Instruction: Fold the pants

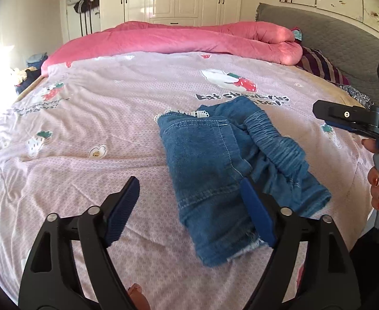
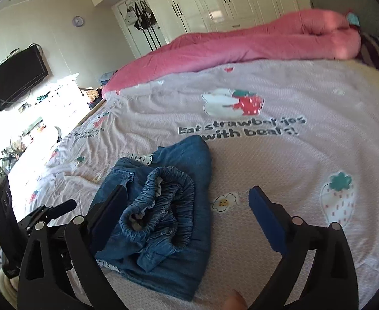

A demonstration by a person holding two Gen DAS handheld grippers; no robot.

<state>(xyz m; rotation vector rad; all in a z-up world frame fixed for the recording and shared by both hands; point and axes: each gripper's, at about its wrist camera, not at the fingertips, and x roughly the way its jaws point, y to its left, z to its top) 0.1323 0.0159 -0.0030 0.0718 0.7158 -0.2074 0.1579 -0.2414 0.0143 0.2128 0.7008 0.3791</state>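
Fingers of both grippers stand wide apart and hold nothing. On the left gripper [image 1: 189, 206], the right-hand finger lies against or just over the near part of the pants [image 1: 215, 168], while the other sits above bare sheet [image 1: 86, 129]. On the right gripper [image 2: 187, 219], the left-hand finger overlaps the near left side of the pants [image 2: 163, 206]; whether either finger actually touches the cloth is hard to tell through the fisheye.

One pair of denim pants lies bunched in the middle of the bed, nearer the near edge than the far one. It looks partly folded: a flat panel with a frayed hem toward the near edge, and the elastic waistband heaped loosely on top.

By my reading, the fold is mostly made but untidy, and both grippers are free between grasps. The next move likely calls for pinching the loose waistband or an outer edge and laying it flat so the bundle squares up.

Count: one pair of pants, two grippers, one pink quilt [image 1: 189, 38] rolled along the far edge of the bed.
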